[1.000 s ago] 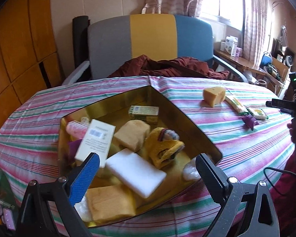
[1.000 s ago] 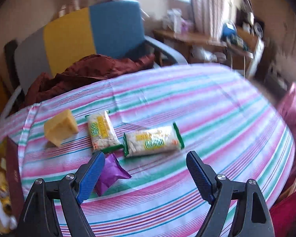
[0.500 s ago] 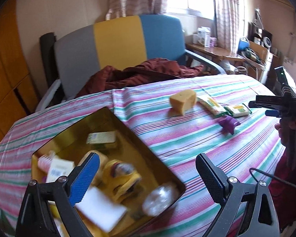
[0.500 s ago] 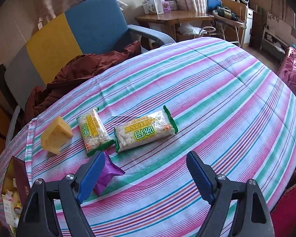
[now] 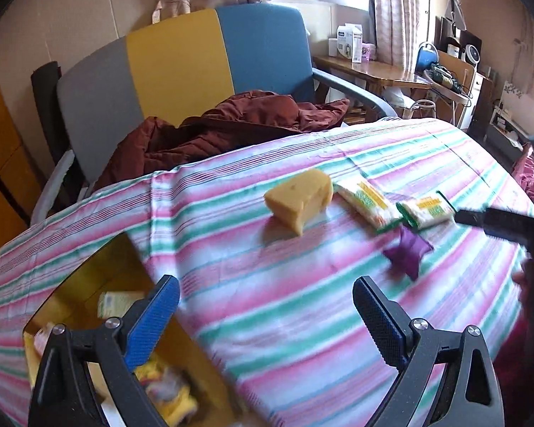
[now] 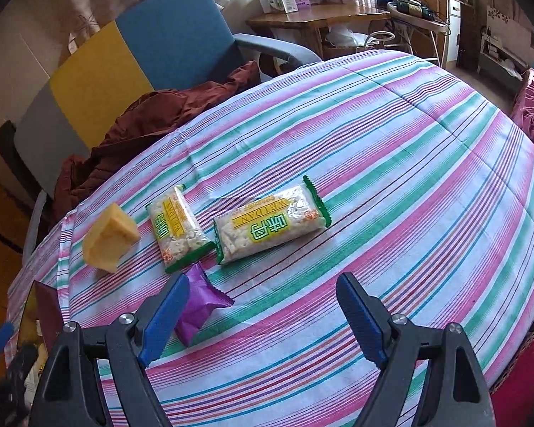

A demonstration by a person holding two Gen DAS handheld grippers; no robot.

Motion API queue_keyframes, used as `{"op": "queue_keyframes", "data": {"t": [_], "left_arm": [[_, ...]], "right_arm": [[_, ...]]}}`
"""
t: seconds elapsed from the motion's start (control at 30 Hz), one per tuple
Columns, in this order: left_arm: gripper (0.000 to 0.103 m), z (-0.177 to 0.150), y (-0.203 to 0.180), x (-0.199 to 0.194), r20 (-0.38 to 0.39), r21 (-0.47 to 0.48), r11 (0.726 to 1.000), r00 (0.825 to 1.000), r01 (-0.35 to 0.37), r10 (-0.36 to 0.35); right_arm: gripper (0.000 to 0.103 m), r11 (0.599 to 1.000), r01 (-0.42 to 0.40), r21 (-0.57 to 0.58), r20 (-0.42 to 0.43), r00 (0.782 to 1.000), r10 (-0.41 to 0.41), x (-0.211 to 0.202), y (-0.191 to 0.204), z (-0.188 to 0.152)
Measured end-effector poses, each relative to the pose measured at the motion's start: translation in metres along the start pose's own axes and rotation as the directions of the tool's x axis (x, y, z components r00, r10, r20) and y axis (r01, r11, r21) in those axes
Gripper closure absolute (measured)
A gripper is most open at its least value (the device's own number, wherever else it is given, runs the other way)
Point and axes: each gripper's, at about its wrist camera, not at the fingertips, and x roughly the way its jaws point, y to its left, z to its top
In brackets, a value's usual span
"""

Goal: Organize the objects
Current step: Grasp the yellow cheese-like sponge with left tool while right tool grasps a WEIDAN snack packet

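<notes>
On the striped tablecloth (image 6: pixel 409 178) lie a yellow sponge wedge (image 6: pixel 108 240), two green-edged snack packets (image 6: pixel 176 227) (image 6: pixel 270 227) and a small purple packet (image 6: pixel 197 307). My right gripper (image 6: pixel 263 315) hangs open just in front of them, its left finger over the purple packet, nothing held. My left gripper (image 5: pixel 265 316) is open and empty above the cloth, beside a gold box (image 5: pixel 89 277) full of several items. The left wrist view shows the sponge (image 5: pixel 299 199), both snack packets (image 5: pixel 368 201) (image 5: pixel 425 210) and the purple packet (image 5: pixel 407 252) ahead of that gripper.
A grey, yellow and blue armchair (image 5: pixel 181 67) with a dark red garment (image 5: pixel 231 124) stands behind the table. A wooden desk (image 6: pixel 317 21) with boxes is at the back right. The gold box edge (image 6: pixel 48 302) shows at the left in the right wrist view.
My left gripper has swung right, from over the gold box toward the sponge and packets. The right wrist view has rolled and now sits a little closer to the packets.
</notes>
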Motion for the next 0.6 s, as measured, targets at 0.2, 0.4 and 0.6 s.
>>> {"op": "queue_keyframes", "data": {"t": [0.2,0.4,0.6], "left_arm": [[0.004,0.032,-0.014,0.053,-0.021,0.091,0.993,0.997,-0.075,0.077],[0.004,0.06,-0.026,0.101,-0.044,0.158,0.985,0.996,-0.065,0.073],[0.004,0.075,-0.037,0.143,-0.073,0.221,0.973,0.993,-0.071,0.089]], "right_arm": [[0.017,0.999,-0.042,-0.004,-0.019,0.999,0.042,0.001,0.002,-0.001],[0.017,0.998,-0.068,-0.015,-0.048,0.997,0.067,0.007,0.006,-0.002],[0.017,0.997,-0.079,0.006,-0.072,0.994,0.08,0.012,0.002,-0.002]]}}
